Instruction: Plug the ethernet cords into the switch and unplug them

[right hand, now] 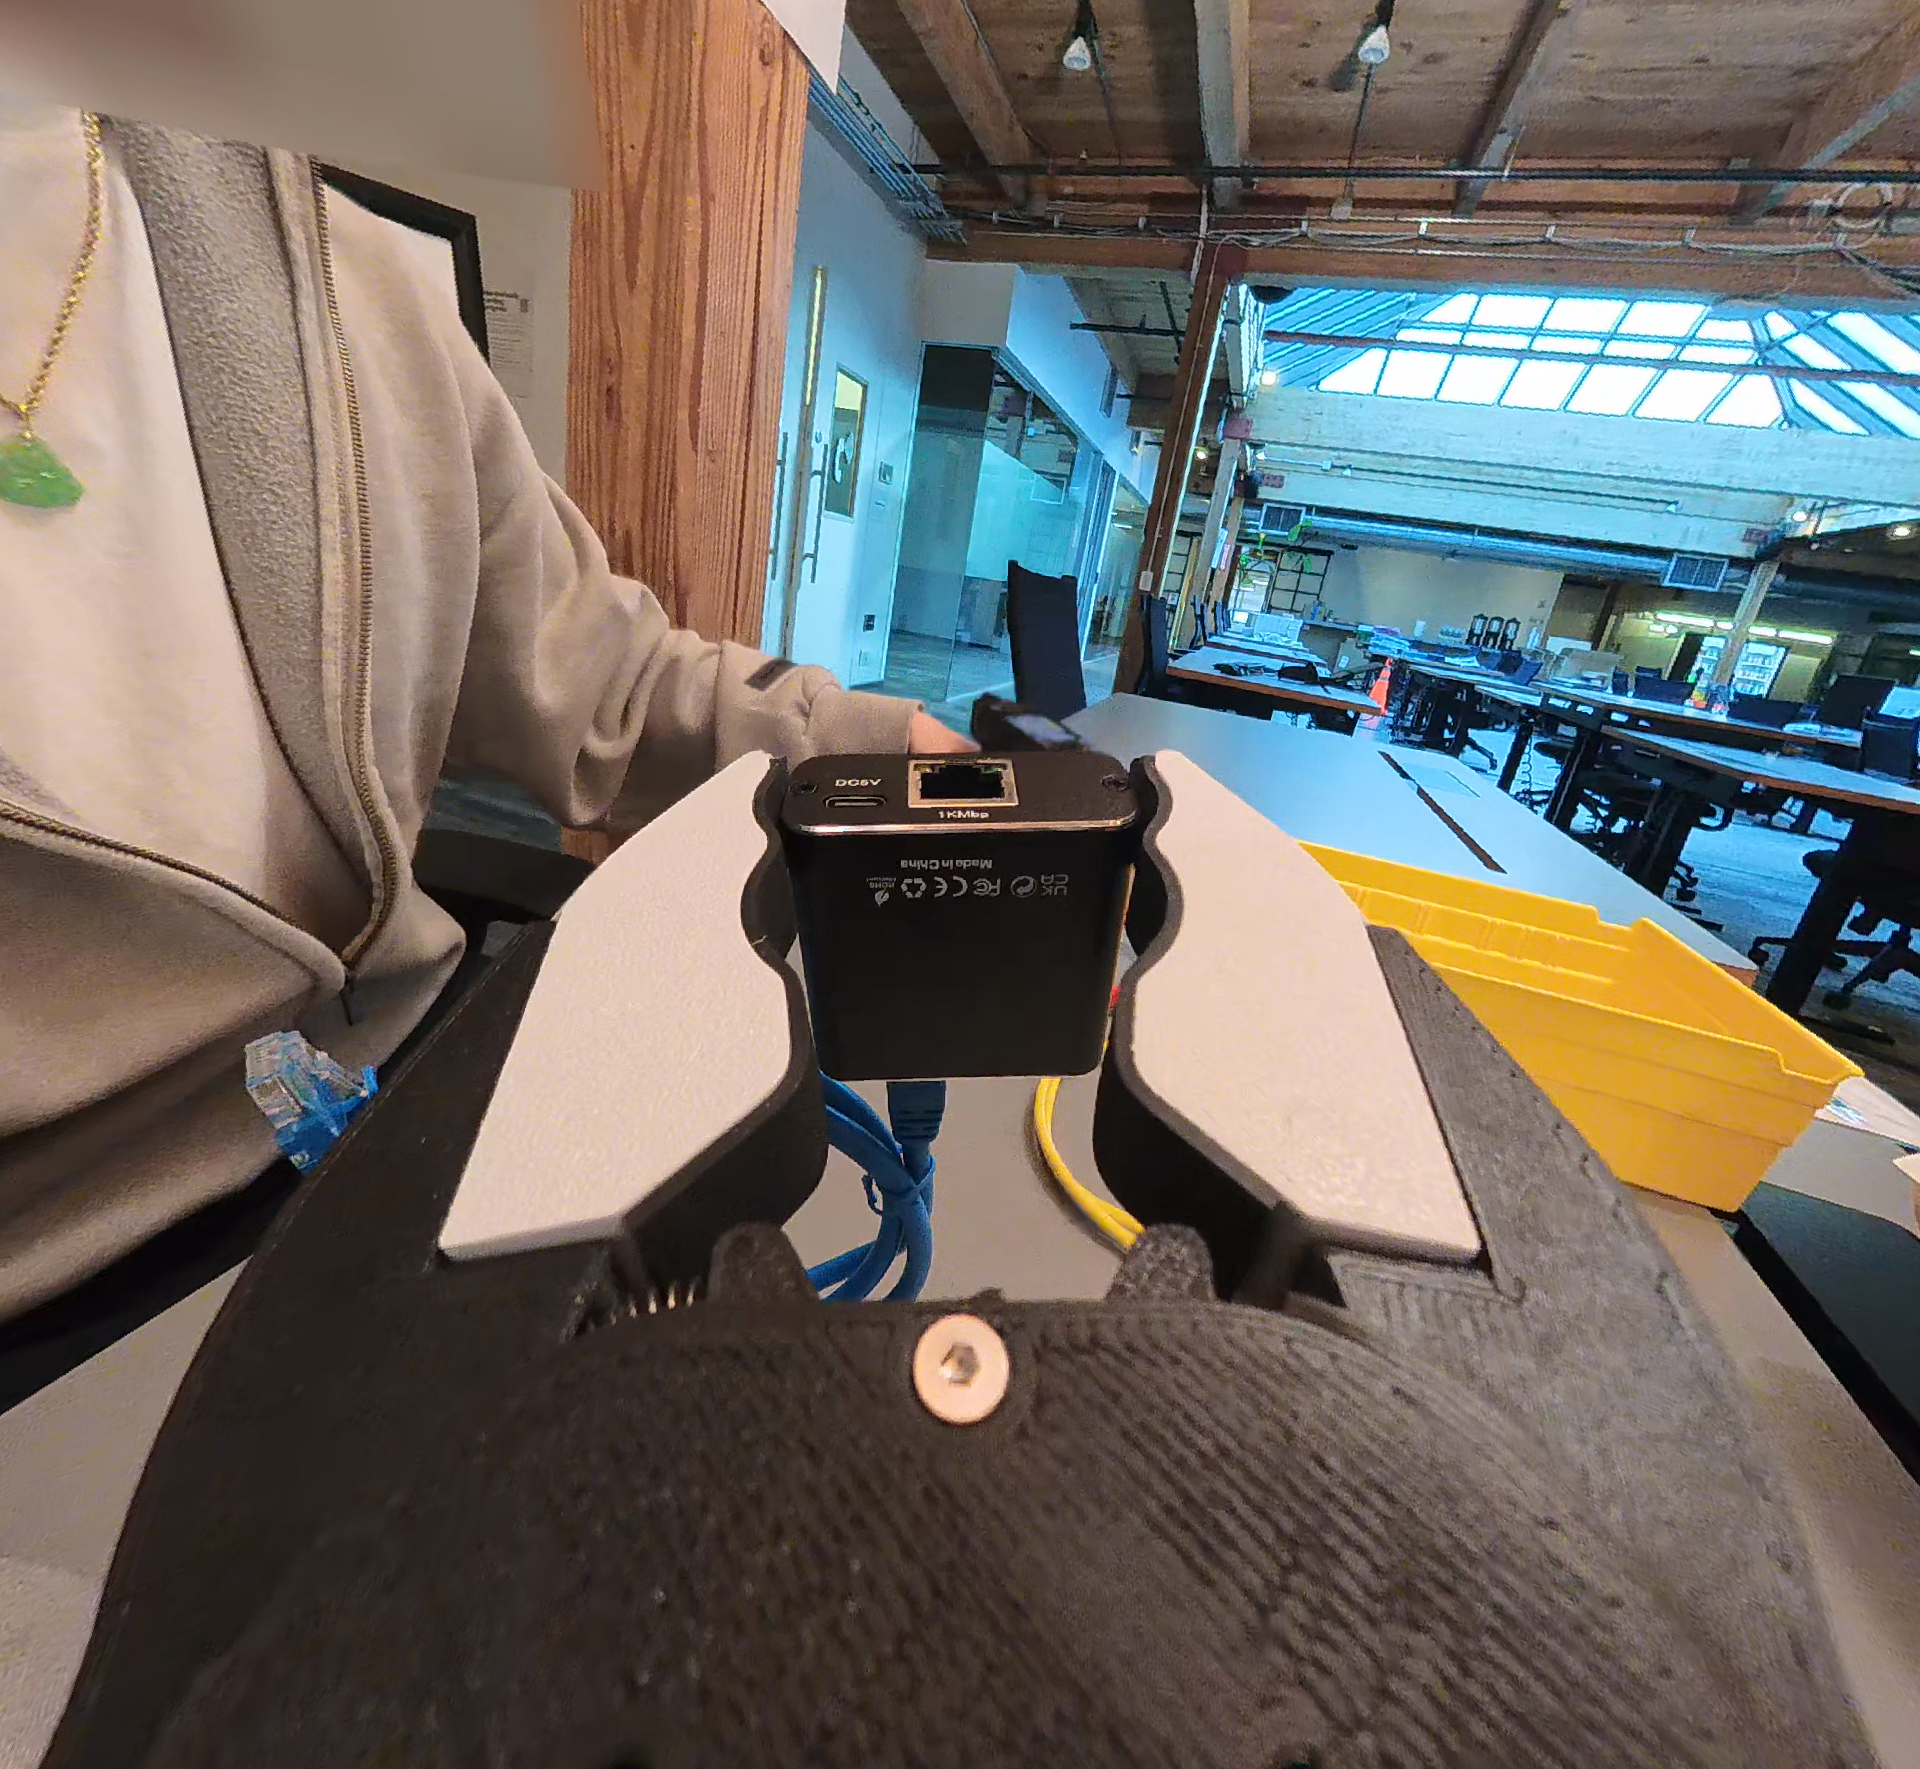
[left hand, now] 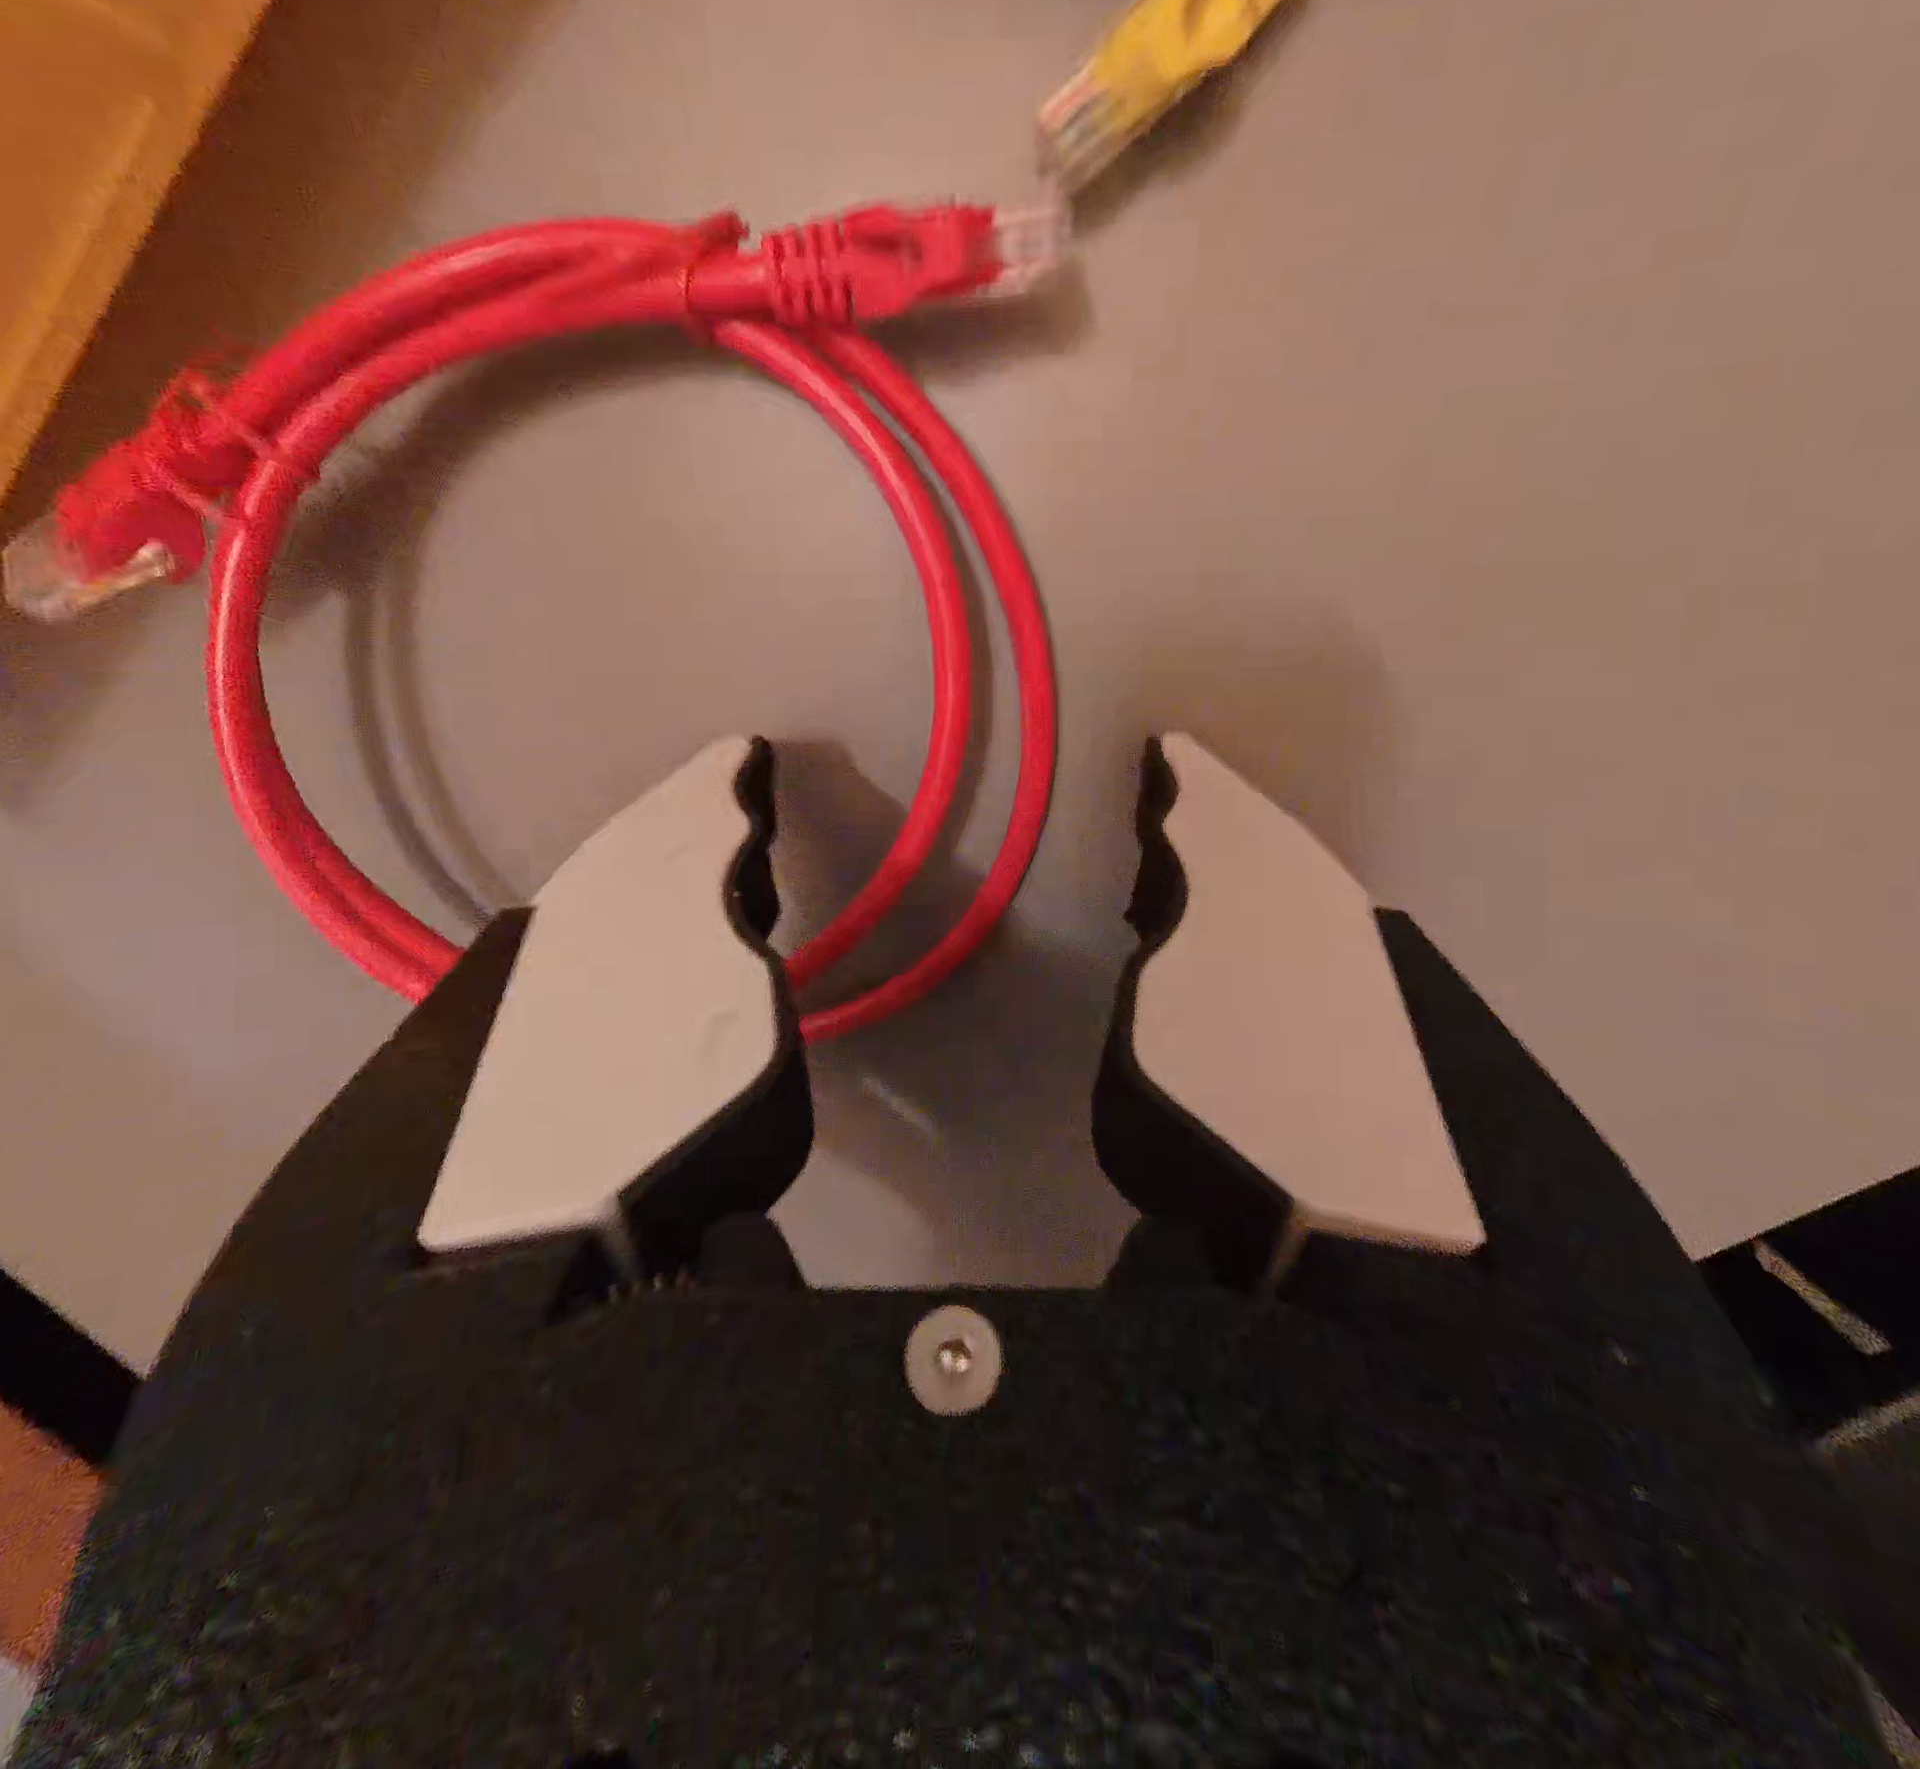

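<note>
In the left wrist view a coiled red ethernet cord [left hand: 623, 576] lies on the grey table [left hand: 1455, 576], one plug [left hand: 925, 259] at its top and another [left hand: 94, 545] at the far left. My left gripper [left hand: 956, 774] is open and empty just above the near side of the coil. A yellow cord's plug [left hand: 1153, 67] lies beyond, almost touching the red plug. In the right wrist view my right gripper [right hand: 956, 784] is shut on a small black switch [right hand: 956, 919], held up with one empty port facing away. A blue cord [right hand: 894, 1189] enters its near side; a yellow cord [right hand: 1070, 1169] runs below.
A yellow bin [right hand: 1558, 1023] stands on the table to the right of the switch. A person in a grey hoodie [right hand: 312, 680] is at the left, with a blue plug [right hand: 296, 1091] near them. A brown box [left hand: 114, 88] lies at the left of the red cord. Left tips to right tips: about 45 centimeters.
</note>
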